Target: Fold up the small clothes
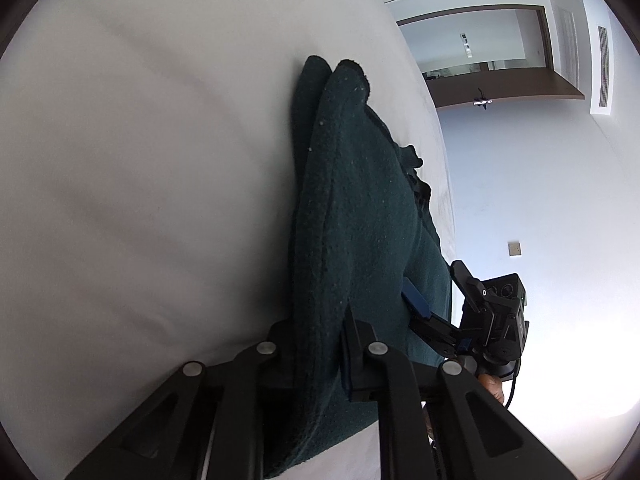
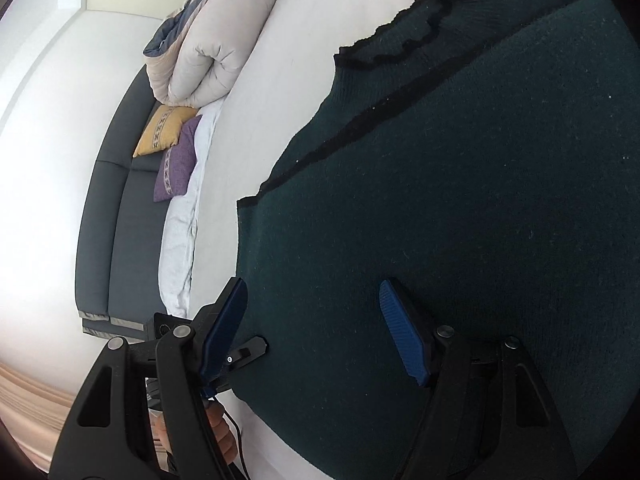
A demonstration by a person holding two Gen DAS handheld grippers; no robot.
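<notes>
My left gripper [image 1: 320,364] has its jaws closed on the near hem of the dark green sweater [image 2: 460,200] lying on the white bed [image 1: 140,180], while my right gripper [image 2: 316,332], jaws open astride that hem, stands just beside the left, collar farthest away.

A white bed [image 2: 272,92] fills much of both views. At its far end lies a rolled pale quilt [image 2: 196,64] with a blue-grey lining. Beside the bed runs a dark grey sofa [image 2: 120,216], with a yellow cushion [image 2: 162,130] and a purple cushion [image 2: 178,162] touching each other on it. In the left wrist view, a white wall [image 1: 532,184] carries a small switch plate [image 1: 515,248], next to a dark-framed doorway [image 1: 480,40].
</notes>
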